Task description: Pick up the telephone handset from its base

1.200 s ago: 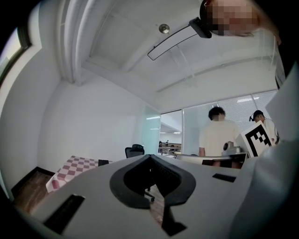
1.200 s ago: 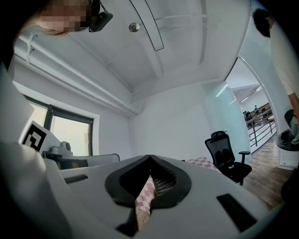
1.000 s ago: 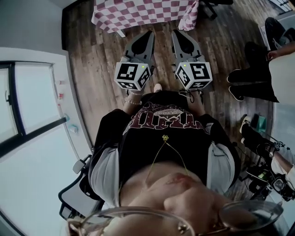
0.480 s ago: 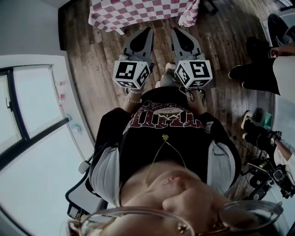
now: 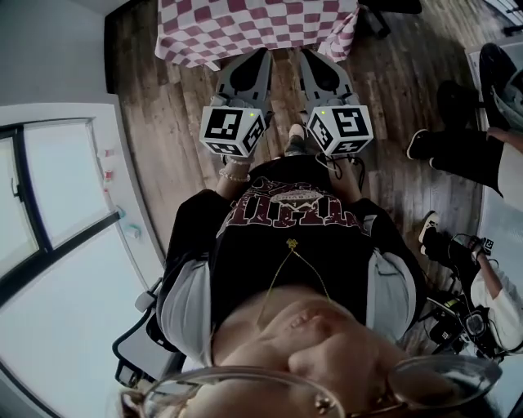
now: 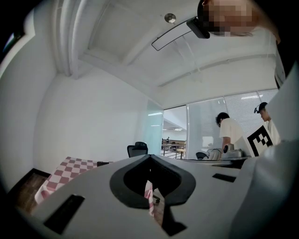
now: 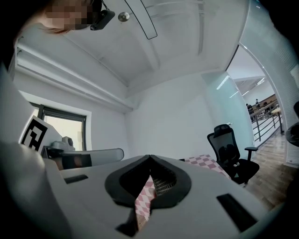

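No telephone, handset or base shows in any view. My left gripper [image 5: 263,55] and right gripper [image 5: 306,55] are held side by side in front of the person's chest, both pointing at a table under a red-and-white checkered cloth [image 5: 253,24]. The jaws of each are closed together with nothing between them. In the left gripper view the left gripper [image 6: 149,155] points across the room, with the checkered cloth [image 6: 70,169] low at the left. The right gripper [image 7: 149,156] has the checkered cloth [image 7: 205,162] just beyond it. The tabletop is out of view.
Dark wood floor [image 5: 172,122] lies between the person and the table. A black office chair [image 7: 231,149] stands at the right of the table. Another chair [image 5: 143,343] is behind at the left. People [image 5: 482,155] stand at the right; a white wall with a window [image 5: 49,188] runs along the left.
The checkered table has come nearer and more of it shows at the top of the head view. Both grippers keep their side-by-side pose and stay shut.
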Available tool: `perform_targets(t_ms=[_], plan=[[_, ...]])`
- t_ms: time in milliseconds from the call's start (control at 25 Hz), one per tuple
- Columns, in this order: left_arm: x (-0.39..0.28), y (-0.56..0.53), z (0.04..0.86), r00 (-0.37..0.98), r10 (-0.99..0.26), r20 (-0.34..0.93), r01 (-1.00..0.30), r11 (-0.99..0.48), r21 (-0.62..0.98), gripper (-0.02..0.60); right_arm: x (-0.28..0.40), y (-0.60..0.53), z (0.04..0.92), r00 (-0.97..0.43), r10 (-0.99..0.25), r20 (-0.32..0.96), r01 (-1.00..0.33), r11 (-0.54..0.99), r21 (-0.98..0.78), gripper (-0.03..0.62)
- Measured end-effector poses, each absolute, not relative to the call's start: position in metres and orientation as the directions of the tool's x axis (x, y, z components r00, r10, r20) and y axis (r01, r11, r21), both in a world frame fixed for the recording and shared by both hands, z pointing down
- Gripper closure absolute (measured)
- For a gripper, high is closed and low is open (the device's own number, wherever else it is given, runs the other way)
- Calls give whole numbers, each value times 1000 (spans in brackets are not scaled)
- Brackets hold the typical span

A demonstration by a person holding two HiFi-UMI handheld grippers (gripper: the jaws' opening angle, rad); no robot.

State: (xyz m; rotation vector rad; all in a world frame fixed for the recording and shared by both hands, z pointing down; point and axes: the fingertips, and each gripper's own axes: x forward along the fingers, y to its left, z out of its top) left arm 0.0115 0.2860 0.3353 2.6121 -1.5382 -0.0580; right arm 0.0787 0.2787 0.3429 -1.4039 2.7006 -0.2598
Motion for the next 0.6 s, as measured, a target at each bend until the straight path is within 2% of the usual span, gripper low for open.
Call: perform_targets(t_ms=[600], plan=[[46, 208, 340, 426, -905, 11, -898, -421, 131, 572, 103, 197, 346, -646, -763, 14, -754, 636, -164, 577]])
